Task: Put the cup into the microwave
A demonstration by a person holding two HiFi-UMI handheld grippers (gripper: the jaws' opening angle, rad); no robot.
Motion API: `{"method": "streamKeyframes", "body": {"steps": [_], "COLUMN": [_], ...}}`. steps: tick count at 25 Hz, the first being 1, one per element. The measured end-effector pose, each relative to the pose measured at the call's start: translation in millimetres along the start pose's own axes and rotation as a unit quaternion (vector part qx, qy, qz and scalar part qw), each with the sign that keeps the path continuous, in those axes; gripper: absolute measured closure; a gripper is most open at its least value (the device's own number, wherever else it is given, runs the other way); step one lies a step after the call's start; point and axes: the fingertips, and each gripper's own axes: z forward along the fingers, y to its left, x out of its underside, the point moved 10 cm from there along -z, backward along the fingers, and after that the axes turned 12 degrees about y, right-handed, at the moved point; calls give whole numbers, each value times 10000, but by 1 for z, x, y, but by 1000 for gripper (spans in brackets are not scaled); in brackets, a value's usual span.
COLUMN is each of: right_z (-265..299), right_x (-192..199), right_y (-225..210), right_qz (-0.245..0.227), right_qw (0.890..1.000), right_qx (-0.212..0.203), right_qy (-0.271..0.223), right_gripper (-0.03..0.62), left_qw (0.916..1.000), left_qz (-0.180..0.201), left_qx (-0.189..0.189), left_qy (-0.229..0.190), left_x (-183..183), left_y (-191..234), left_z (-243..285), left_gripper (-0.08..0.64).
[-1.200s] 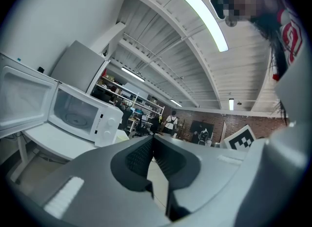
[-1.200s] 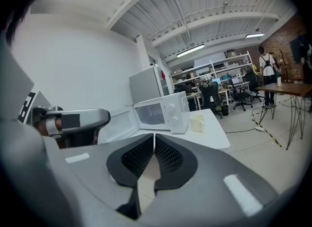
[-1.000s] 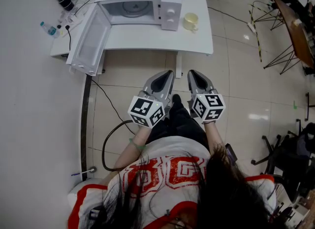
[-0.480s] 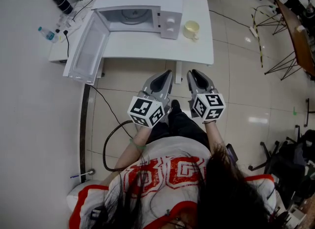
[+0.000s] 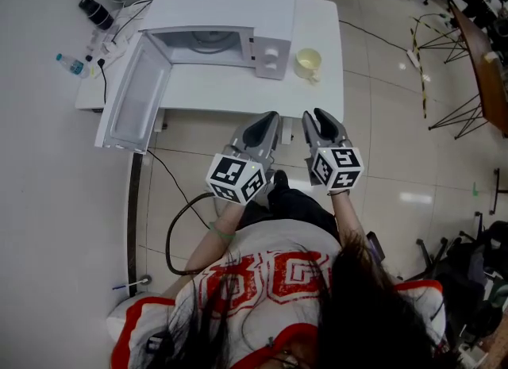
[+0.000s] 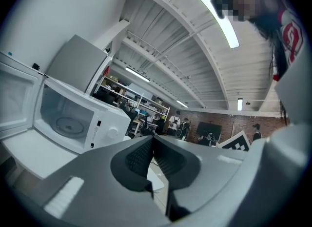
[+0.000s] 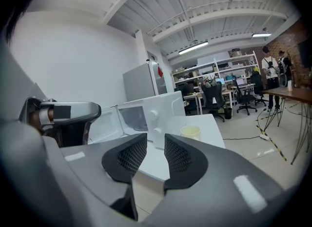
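The cup [image 5: 308, 61], pale yellow, is standing upright on the white table [image 5: 238, 90], just beside the right side of the microwave [image 5: 230, 2] and well apart from both tongs. The microwave is sitting on the same table with its door [image 5: 133, 94] standing fully open to the left, exposing the cavity and the turntable [image 6: 68, 123] inside. I am holding the left tongs [image 5: 268, 119] and the right tongs [image 5: 319, 115] side by side at the table's near edge, both pointing toward it and neither touching anything. The left tongs are showing their jaws closed together at the tips, with nothing gripped between them. The right tongs are opening: the jaws are standing a narrow gap apart, and nothing is lying between the pads [image 7: 130, 156]. In the right gripper view the cup is appearing beyond them, slightly right of the gap. A black cable [image 5: 178, 224] is lying on the tiled floor [image 5: 397, 161] to my left, and a small bottle [image 5: 67, 63] is resting left of the microwave door.
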Motion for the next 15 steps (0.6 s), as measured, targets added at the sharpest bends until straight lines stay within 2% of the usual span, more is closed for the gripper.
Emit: {"method": "streamKeyframes", "body": {"steps": [9,15], "right_z": [49,78], "right_x": [-22,-24], "right_y": [-46,-70], "right_qz": [-501,-589], "right_qw": [9983,9978], "right_qx": [307,290], "right_qy": [-26,73], "right_gripper": [460,417], "left_qw": [9999,9999], "left_qz": [4,-10], "left_qx": [-99,-89], "left_qy": [100,124], "left_x": [-8,-7], "left_y": [11,15], "left_z": [33,53], "left_gripper": [560,560]}}
